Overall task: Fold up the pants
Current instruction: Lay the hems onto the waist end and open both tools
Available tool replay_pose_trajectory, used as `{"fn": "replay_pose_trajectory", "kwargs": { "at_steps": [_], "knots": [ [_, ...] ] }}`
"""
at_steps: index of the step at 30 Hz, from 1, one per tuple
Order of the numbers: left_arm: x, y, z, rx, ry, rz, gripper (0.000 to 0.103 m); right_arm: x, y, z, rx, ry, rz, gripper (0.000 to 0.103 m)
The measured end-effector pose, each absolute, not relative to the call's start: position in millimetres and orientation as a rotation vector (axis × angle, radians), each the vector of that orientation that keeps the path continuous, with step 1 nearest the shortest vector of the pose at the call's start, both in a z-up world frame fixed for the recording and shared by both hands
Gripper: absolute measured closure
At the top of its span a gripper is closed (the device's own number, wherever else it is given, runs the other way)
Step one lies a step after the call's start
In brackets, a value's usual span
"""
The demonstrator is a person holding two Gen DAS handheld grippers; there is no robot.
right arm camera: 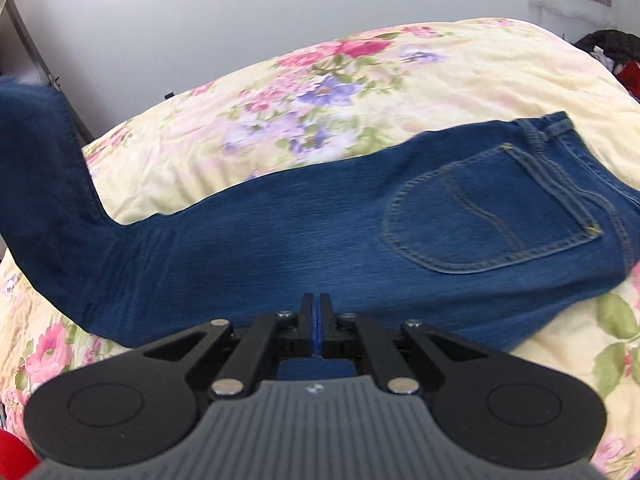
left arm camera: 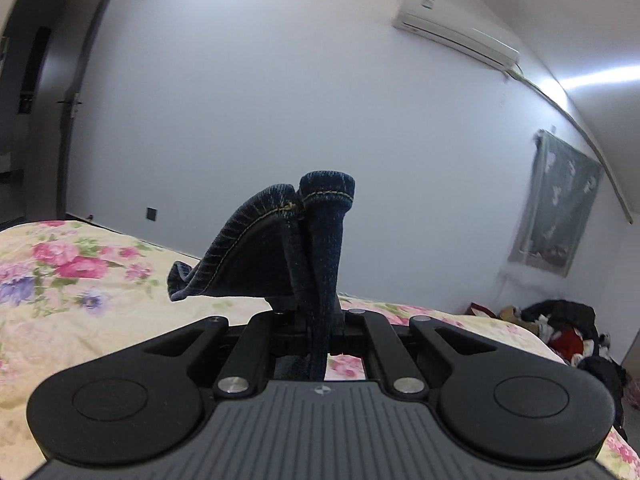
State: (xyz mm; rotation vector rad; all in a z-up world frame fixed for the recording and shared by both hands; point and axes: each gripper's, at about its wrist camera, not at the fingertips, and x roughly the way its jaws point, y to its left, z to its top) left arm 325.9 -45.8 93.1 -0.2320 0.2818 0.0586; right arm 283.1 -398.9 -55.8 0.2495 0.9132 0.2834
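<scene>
Floral-patterned cream bedspread (right arm camera: pixel 460 64) covers the bed on which the dark blue denim pants (right arm camera: pixel 320 240) lie, stitched back pocket (right arm camera: pixel 488 216) up and waistband toward the right of the right wrist view, one leg lifting off the bed at the left edge. Hem ends of the legs (left arm camera: pixel 304 240) stand bunched in the left gripper (left arm camera: pixel 310 316), its jaws clamped on the denim, raised above the bed. Right gripper (right arm camera: pixel 316 320) has its jaws pressed together on a thin blue edge of the pants near the seat. Behind are a plain white wall (left arm camera: pixel 260 100), a white air conditioner (left arm camera: pixel 456 28), a grey wall hanging (left arm camera: pixel 560 208) and a pile of clothes (left arm camera: pixel 568 328)
</scene>
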Motion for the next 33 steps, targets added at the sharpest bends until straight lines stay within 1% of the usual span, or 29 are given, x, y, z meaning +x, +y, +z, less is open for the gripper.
{"fn": "replay_pose_trajectory", "kwargs": {
  "at_steps": [2, 5, 10, 13, 17, 19, 20, 22, 25, 27, 29, 30, 31, 32, 33],
  "knots": [
    [342.4, -85.8, 86.3, -0.199, 0.316, 0.015, 0.098, 281.0, -424.7, -60.4, 0.278, 0.903, 0.271, 0.103],
    [365.8, -147.7, 57.0, -0.153, 0.389, -0.05, 0.098, 276.7, -461.3, -70.6, 0.328, 0.898, 0.241, 0.103],
    [374.6, -229.9, -29.1, -0.043, 0.576, -0.144, 0.098, 266.7, -510.6, -96.7, 0.409, 0.94, 0.21, 0.103],
    [354.9, -261.6, -74.2, 0.07, 0.676, -0.201, 0.097, 260.2, -525.1, -105.9, 0.414, 0.969, 0.206, 0.103],
    [343.6, -272.7, -101.8, 0.134, 0.773, -0.263, 0.094, 260.2, -531.6, -111.1, 0.416, 0.969, 0.218, 0.103],
    [343.2, -275.9, -104.5, 0.123, 0.829, -0.324, 0.076, 261.3, -528.8, -111.7, 0.401, 0.964, 0.224, 0.103],
    [342.4, -276.9, -103.2, 0.122, 0.843, -0.354, 0.072, 261.3, -526.8, -111.5, 0.394, 0.962, 0.225, 0.103],
    [337.8, -276.7, -98.5, 0.121, 0.839, -0.428, 0.05, 262.1, -524.5, -111.2, 0.396, 0.96, 0.228, 0.103],
    [332.7, -279.2, -94.5, 0.062, 0.868, -0.543, 0.042, 260.0, -520.0, -104.8, 0.406, 0.949, 0.23, 0.103],
    [331.5, -273.4, -89.3, 0.006, 0.877, -0.596, 0.042, 258.6, -518.5, -99.6, 0.421, 0.937, 0.236, 0.103],
    [333.3, -260.2, -85.3, -0.078, 0.891, -0.678, 0.042, 257.0, -517.0, -93.7, 0.46, 0.926, 0.245, 0.098],
    [333.0, -253.0, -81.8, -0.102, 0.891, -0.706, 0.042, 256.5, -515.5, -91.1, 0.48, 0.924, 0.246, 0.088],
    [331.9, -245.8, -77.5, -0.107, 0.882, -0.703, 0.042, 256.3, -513.7, -89.2, 0.502, 0.921, 0.247, 0.074],
    [330.4, -238.0, -73.3, -0.096, 0.869, -0.68, 0.042, 256.9, -511.7, -88.2, 0.528, 0.919, 0.25, 0.07],
    [329.8, -230.0, -69.6, -0.077, 0.858, -0.643, 0.042, 258.7, -509.3, -87.7, 0.562, 0.922, 0.256, 0.068]
  ]
}}
